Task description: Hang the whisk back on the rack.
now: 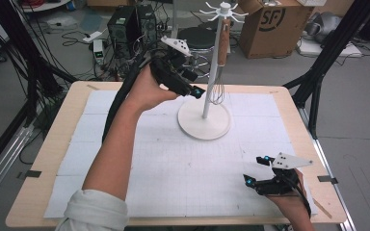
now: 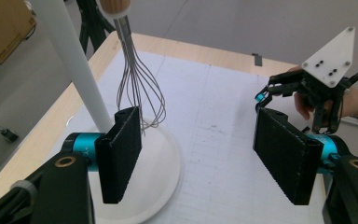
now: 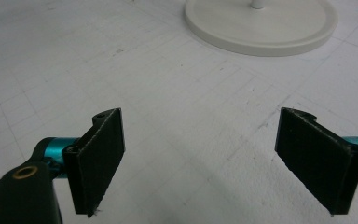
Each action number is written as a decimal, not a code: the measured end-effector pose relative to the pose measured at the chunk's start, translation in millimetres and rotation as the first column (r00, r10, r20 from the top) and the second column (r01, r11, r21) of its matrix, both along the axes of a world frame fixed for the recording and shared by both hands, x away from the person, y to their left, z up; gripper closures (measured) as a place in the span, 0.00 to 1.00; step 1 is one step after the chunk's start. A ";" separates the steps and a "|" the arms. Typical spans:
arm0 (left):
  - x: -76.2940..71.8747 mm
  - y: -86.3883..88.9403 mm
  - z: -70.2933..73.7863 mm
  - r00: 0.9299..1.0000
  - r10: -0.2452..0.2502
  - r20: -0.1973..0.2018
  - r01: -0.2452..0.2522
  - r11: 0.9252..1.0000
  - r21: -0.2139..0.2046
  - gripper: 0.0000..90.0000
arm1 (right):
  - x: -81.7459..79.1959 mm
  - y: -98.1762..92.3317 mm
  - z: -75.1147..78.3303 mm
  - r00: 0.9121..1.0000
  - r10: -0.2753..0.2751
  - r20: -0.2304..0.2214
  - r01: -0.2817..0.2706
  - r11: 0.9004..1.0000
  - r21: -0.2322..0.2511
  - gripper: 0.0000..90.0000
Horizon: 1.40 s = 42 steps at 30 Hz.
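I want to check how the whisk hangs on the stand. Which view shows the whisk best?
The high view: the whisk hangs whole from the white stand, wooden handle up, wires down beside the pole. The left gripper view gives a closer look at its wires but cuts off the handle. The right gripper view catches the stand's base.

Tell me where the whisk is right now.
The whisk hangs by its wooden handle from the white stand at the far middle of the table in the high view, wires just right of the pole, beside the left tool.
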<state>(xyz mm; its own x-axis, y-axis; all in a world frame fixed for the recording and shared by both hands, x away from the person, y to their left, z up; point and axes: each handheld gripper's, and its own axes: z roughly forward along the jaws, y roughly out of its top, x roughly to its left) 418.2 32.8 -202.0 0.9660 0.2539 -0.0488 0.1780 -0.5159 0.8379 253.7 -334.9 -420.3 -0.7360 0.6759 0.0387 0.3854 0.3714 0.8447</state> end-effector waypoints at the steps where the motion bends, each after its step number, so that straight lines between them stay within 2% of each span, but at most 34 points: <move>1: 0.0 1.8 -2.6 1.000 0.001 0.000 -0.001 1.000 -0.006 0.36 | 0.4 0.6 -0.4 1.000 0.001 -0.002 -0.001 1.000 0.002 0.17; 5: 4.3 10.5 -12.3 1.000 0.003 -0.007 -0.003 1.000 -0.019 0.35 | 4.9 1.9 -4.6 1.000 0.000 -0.015 0.000 1.000 0.002 0.17; 8: 4.5 16.2 -17.7 1.000 0.019 -0.005 -0.019 1.000 -0.006 0.34 | 8.0 0.2 -8.1 1.000 -0.003 -0.022 0.003 1.000 -0.003 0.17; 11: -1.3 19.9 -20.3 0.999 0.036 -0.001 -0.036 0.999 -0.001 0.33 | 11.9 -2.5 -5.6 1.000 -0.013 -0.014 0.013 1.000 0.011 0.17; 16: -9.6 23.2 -25.1 0.999 0.035 0.016 -0.035 0.999 -0.019 0.30 | 18.1 -7.9 -5.0 0.999 -0.038 -0.015 0.039 0.999 0.018 0.17; 21: -15.0 33.7 -40.4 0.999 0.052 0.007 -0.052 0.998 -0.024 0.28 | 22.7 -7.7 -5.5 0.999 -0.038 -0.018 0.038 0.999 0.016 0.17; 27: -32.5 49.7 -58.0 0.996 0.089 0.003 -0.089 0.995 -0.039 0.22 | 20.8 -9.4 -2.5 0.999 -0.040 -0.010 0.040 0.999 0.029 0.17; 33: -53.0 68.8 -71.7 0.992 0.123 0.031 -0.122 0.991 -0.051 0.17 | 22.0 -6.6 -1.5 0.999 -0.035 -0.006 0.035 0.999 0.025 0.17; 35: -59.7 74.7 -76.4 0.991 0.130 0.032 -0.127 0.989 -0.070 0.15 | 22.8 -5.3 -1.6 0.999 -0.032 -0.004 0.032 0.999 0.022 0.17; 39: -71.7 83.1 -85.8 0.989 0.144 0.044 -0.141 0.987 -0.075 0.12 | 23.7 -5.8 -0.9 0.999 -0.032 -0.008 0.032 0.999 0.033 0.17; 42: -79.8 89.5 -93.0 0.988 0.144 0.047 -0.140 0.986 -0.095 0.10 | 24.5 -6.1 -0.9 0.999 -0.034 -0.010 0.034 0.998 0.043 0.17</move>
<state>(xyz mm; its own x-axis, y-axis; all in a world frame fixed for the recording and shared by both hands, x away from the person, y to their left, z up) 338.4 122.3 -295.0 0.9223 0.3856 -0.0274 0.1979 -0.4100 0.8903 278.2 -340.9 -421.1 -0.7121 0.6980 0.0749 0.4049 0.3212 0.8561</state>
